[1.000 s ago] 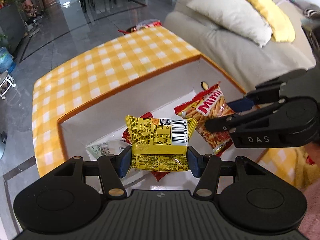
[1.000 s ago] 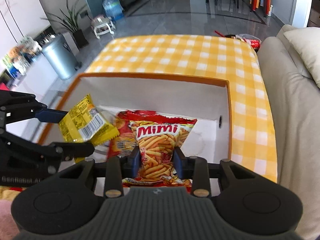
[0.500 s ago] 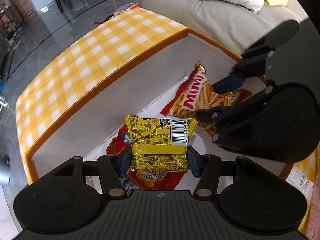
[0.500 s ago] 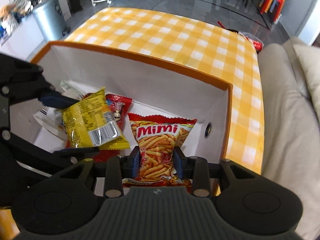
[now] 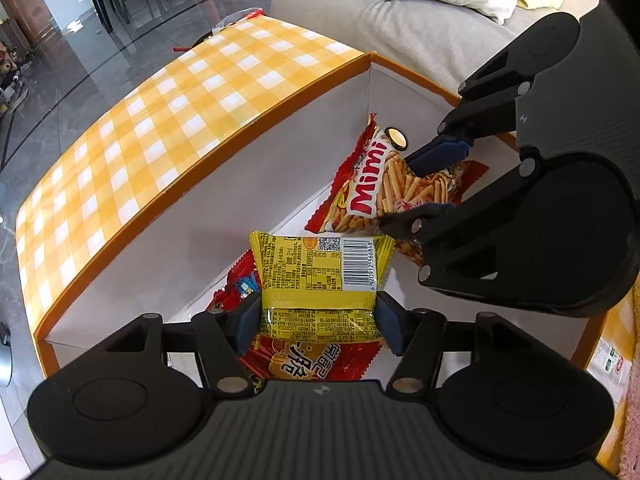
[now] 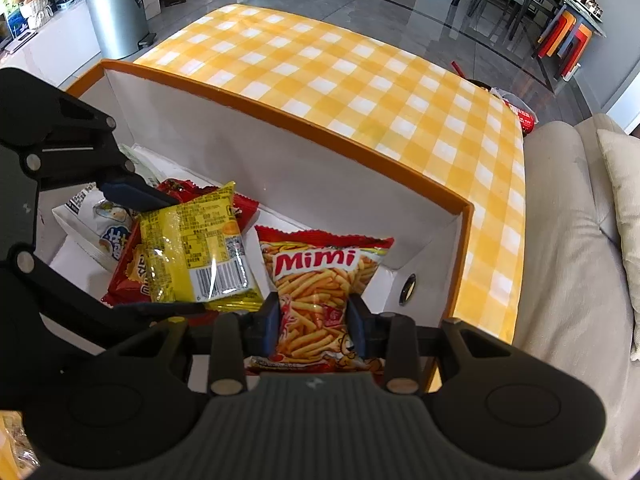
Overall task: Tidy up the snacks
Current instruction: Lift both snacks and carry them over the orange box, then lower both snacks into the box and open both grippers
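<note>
My left gripper [image 5: 318, 322] is shut on a yellow snack packet [image 5: 320, 272] and holds it inside the orange-rimmed white box [image 5: 224, 148]. My right gripper [image 6: 314, 320] is shut on a red Mimi fries packet [image 6: 320, 280] and holds it inside the same box [image 6: 320, 128], to the right of the yellow packet [image 6: 196, 248]. In the left wrist view the Mimi packet [image 5: 376, 192] and the right gripper [image 5: 424, 188] are at the right. A red snack packet [image 5: 316, 360] lies under the left gripper. The left gripper [image 6: 148, 252] shows at the left of the right wrist view.
A white snack packet [image 6: 100, 220] lies in the box's left part. The box sits on a yellow checked tablecloth [image 6: 340, 60]. A beige sofa [image 6: 580, 260] with pillows runs along the right. A metal bin [image 6: 116, 12] stands on the floor beyond.
Both grippers have moved down and deeper into the box with their packets. The packets now hang close above the snacks on the box floor.
</note>
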Demonstrator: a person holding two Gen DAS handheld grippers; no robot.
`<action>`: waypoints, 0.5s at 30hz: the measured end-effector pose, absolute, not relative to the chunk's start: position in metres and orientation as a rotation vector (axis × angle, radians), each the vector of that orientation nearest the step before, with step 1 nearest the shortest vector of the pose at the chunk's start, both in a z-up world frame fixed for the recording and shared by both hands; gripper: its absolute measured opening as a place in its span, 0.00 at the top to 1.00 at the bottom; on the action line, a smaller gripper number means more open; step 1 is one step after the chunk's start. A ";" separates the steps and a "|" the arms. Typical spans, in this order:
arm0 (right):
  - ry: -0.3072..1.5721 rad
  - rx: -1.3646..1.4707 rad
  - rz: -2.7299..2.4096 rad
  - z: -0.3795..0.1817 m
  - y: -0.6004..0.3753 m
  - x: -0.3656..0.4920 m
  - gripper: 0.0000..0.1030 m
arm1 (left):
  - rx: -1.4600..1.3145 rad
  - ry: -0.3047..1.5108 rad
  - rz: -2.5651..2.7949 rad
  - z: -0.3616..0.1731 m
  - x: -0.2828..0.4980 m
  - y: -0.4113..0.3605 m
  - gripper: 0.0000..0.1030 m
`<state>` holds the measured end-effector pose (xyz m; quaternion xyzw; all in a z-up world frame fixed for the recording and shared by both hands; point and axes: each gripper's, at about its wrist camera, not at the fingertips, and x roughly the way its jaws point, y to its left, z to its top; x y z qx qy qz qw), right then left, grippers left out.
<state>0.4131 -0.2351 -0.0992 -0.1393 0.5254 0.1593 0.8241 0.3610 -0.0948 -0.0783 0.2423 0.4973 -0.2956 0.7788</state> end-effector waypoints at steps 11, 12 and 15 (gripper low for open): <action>1.137 -0.297 0.342 -0.099 -0.234 0.416 0.68 | 0.520 1.081 -0.627 -0.070 0.349 -0.083 0.15; 1.140 -0.296 0.342 -0.099 -0.234 0.416 0.68 | 0.522 1.082 -0.627 -0.069 0.348 -0.082 0.15; 1.142 -0.303 0.347 -0.098 -0.232 0.415 0.67 | 0.523 1.079 -0.616 -0.065 0.346 -0.077 0.15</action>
